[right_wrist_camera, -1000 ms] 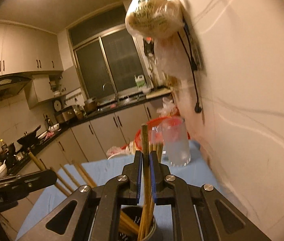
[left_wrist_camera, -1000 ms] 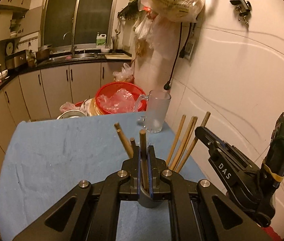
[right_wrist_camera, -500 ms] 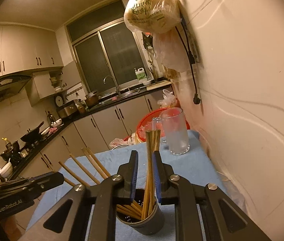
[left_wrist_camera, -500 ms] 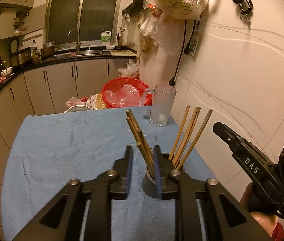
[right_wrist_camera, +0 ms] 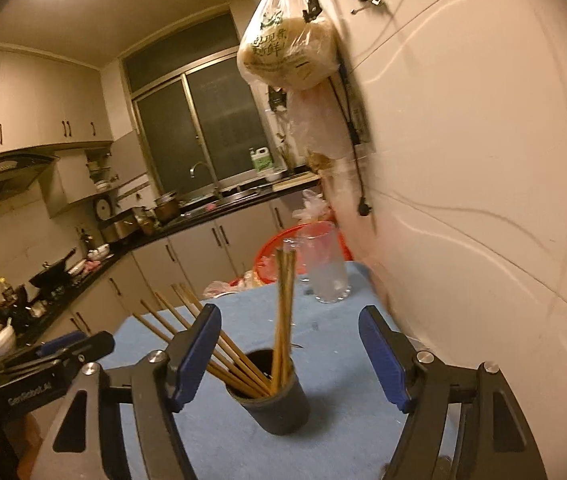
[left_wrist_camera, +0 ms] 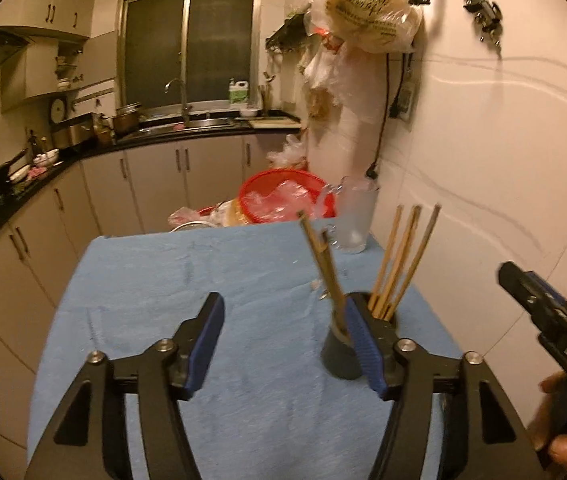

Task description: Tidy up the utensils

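A dark round holder [right_wrist_camera: 271, 400] stands on the blue table cloth [right_wrist_camera: 335, 364] and holds several wooden chopsticks [right_wrist_camera: 283, 304], some leaning left, some upright. In the left wrist view the holder [left_wrist_camera: 337, 354] sits just behind my left gripper's right finger, with chopsticks [left_wrist_camera: 403, 256] sticking up. My left gripper [left_wrist_camera: 283, 340] is open and empty, pulled back from the holder. My right gripper [right_wrist_camera: 289, 350] is open and empty, its jaws wide on either side above the holder. The right gripper also shows at the right edge of the left wrist view [left_wrist_camera: 555, 328].
A frosted glass mug [left_wrist_camera: 353, 220] stands at the table's far right corner by the wall [left_wrist_camera: 503, 152]. A red basket [left_wrist_camera: 283, 200] with plastic lies behind the table. Plastic bags [right_wrist_camera: 291, 48] hang on the wall above. Kitchen cabinets [left_wrist_camera: 163, 176] run along the back and left.
Both grippers were shut on chopsticks a second ago; both opened wide, let the chopsticks drop into the holder, and drew back from it.
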Demonstrator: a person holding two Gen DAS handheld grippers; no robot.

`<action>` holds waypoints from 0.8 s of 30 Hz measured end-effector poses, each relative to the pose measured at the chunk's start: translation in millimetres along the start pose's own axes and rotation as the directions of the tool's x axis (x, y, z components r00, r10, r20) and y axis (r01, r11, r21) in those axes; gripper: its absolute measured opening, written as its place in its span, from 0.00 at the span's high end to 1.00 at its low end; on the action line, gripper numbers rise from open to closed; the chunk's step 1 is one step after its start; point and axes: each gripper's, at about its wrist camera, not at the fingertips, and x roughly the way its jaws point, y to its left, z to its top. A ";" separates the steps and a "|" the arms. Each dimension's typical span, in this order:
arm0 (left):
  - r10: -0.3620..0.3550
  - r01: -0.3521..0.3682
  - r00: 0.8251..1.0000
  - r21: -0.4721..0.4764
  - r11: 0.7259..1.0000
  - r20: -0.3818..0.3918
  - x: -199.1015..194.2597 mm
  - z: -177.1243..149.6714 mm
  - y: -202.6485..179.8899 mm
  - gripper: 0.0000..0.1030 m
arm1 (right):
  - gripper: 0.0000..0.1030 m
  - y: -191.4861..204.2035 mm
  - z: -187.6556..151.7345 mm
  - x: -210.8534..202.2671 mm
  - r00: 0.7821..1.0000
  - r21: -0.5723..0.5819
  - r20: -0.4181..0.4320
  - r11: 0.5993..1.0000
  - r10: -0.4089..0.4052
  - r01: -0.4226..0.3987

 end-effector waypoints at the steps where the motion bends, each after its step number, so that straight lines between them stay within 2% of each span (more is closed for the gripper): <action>1: 0.010 -0.010 1.000 -0.005 1.000 -0.009 0.2 -4.7 2.6 0.30 | 0.27 -0.1 -4.0 -2.0 1.000 -0.003 -0.017 1.000 -0.022 0.022; 6: 0.128 -0.129 0.991 -0.009 0.992 -0.039 -4.4 -38.1 19.3 0.24 | 0.22 4.7 -25.2 -12.0 0.981 -0.076 -0.060 0.981 -0.184 0.179; 8: 0.208 -0.208 0.977 -0.009 0.978 -0.050 -9.6 -55.2 27.0 0.24 | 0.21 11.8 -35.3 -16.1 0.968 -0.128 -0.073 0.965 -0.238 0.228; 11: 0.255 -0.257 0.963 -0.016 0.966 -0.090 -15.2 -75.3 36.4 0.16 | 0.19 22.9 -49.0 -25.0 0.955 -0.175 -0.082 0.947 -0.286 0.269; 14: 0.301 -0.304 0.948 -0.009 0.953 -0.101 -22.8 -90.5 41.6 0.14 | 0.19 34.4 -62.0 -39.0 0.956 -0.198 -0.080 0.944 -0.283 0.263; 18: 0.314 -0.312 0.946 0.041 0.949 -0.085 -35.6 -102.4 36.0 0.14 | 0.19 43.1 -74.9 -63.4 0.965 -0.185 -0.068 0.954 -0.253 0.237; 21: 0.281 -0.278 0.957 0.054 0.959 -0.071 -44.7 -107.3 33.3 0.14 | 0.18 46.6 -81.9 -80.8 0.965 -0.177 -0.049 0.953 -0.259 0.247; 24: 0.290 -0.286 0.954 0.054 0.957 -0.074 -52.6 -115.0 30.3 0.14 | 0.18 47.1 -89.1 -91.6 0.968 -0.149 -0.041 0.960 -0.248 0.239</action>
